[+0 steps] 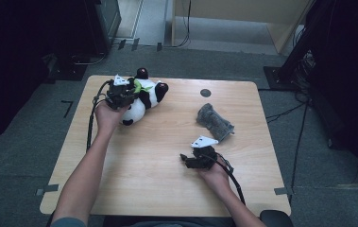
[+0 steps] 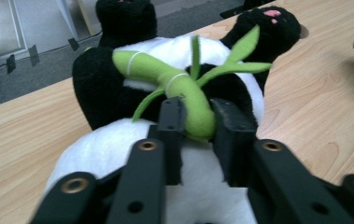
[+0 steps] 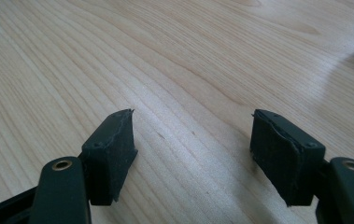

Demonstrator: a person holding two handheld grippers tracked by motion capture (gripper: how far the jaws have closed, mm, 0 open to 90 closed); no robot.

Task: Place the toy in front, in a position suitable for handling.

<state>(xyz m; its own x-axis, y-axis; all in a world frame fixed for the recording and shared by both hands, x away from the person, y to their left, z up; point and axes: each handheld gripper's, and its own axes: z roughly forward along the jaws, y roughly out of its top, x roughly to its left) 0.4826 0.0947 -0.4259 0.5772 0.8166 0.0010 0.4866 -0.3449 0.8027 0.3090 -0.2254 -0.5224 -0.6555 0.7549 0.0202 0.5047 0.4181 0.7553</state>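
Panda's green stalk [image 2: 191, 95] pinched between left gripper [image 2: 198, 119] jaws.

a: what's on the wooden table [image 1: 157, 156]?
b: a panda plush [image 1: 144, 97] lying near the far left corner, with a green piece on its belly. the left gripper [image 1: 121, 96] is right against it, held in the left hand [image 1: 106, 115].
a: and the other side?
b: the right gripper [image 1: 196, 161] rests low on the tabletop, nearer the person. a grey furry toy [image 1: 214, 121] lies just beyond it, apart.
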